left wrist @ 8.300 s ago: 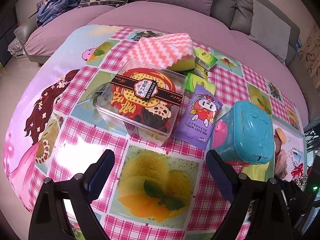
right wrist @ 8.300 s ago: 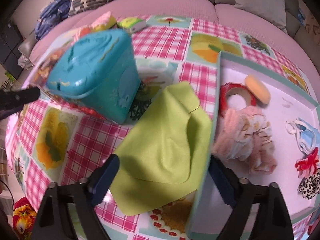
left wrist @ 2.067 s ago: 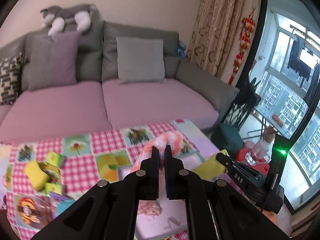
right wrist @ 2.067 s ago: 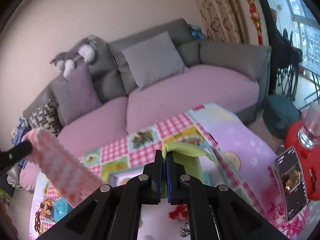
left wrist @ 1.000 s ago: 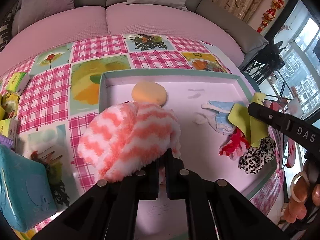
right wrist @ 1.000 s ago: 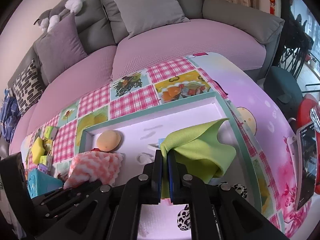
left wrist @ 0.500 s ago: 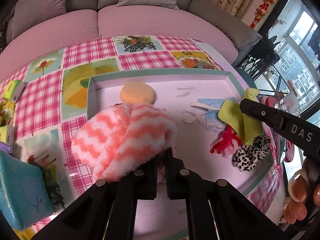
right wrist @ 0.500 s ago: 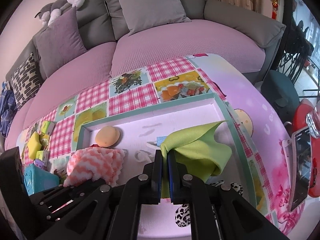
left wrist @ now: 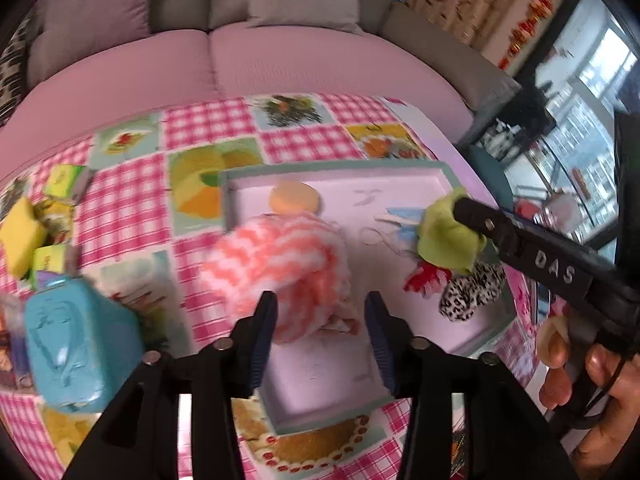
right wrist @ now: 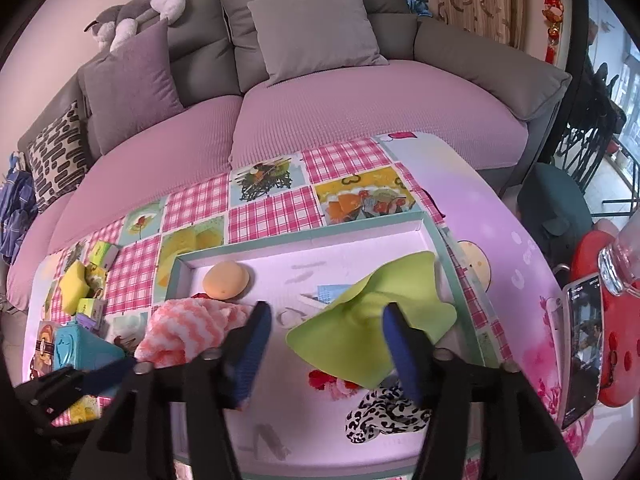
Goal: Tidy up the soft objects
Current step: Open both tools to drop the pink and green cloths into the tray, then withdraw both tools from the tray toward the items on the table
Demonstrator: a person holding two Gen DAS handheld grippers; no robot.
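hovering over the tray [right wrist: 304, 246], both tongs [left wrist: 320, 320] [right wrist: 326, 344] have just opened.

My matt black plastic fingers [left wrist: 262, 320] hang over a fluffy pink-and-white towel [left wrist: 280, 256] and smooth green cloth [right wrist: 372, 332].

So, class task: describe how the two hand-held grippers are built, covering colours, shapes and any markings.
Both are black angular frames with silver bolts. The left gripper and right gripper carry dark blue textured pads on their fingers. The right gripper's body bears white letters "DAS" in the left wrist view.
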